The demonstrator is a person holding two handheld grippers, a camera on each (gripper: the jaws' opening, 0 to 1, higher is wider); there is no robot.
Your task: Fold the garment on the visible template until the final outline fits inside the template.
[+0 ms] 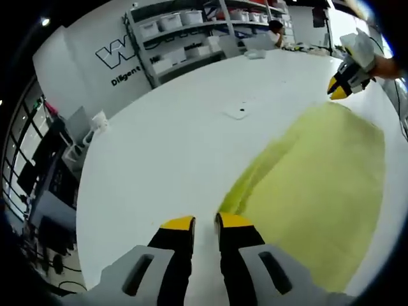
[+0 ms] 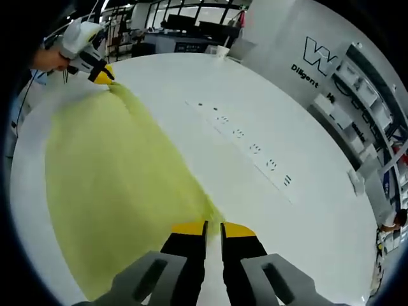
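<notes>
My left gripper is right at the bottom of the left gripper view, its fingers nearly together, pinching the near corner of the yellow cloth. In the right gripper view my right gripper sits low too, fingers close together on the other corner of the cloth. The cloth lies flat on the white table, stretched between both grippers. I see the right gripper far off in the left gripper view, touching the cloth's far tip. I see the left gripper the same way in the right gripper view. Small dark marks run in a line on the table beside the cloth. Shelves with boxes stand behind the table
</notes>
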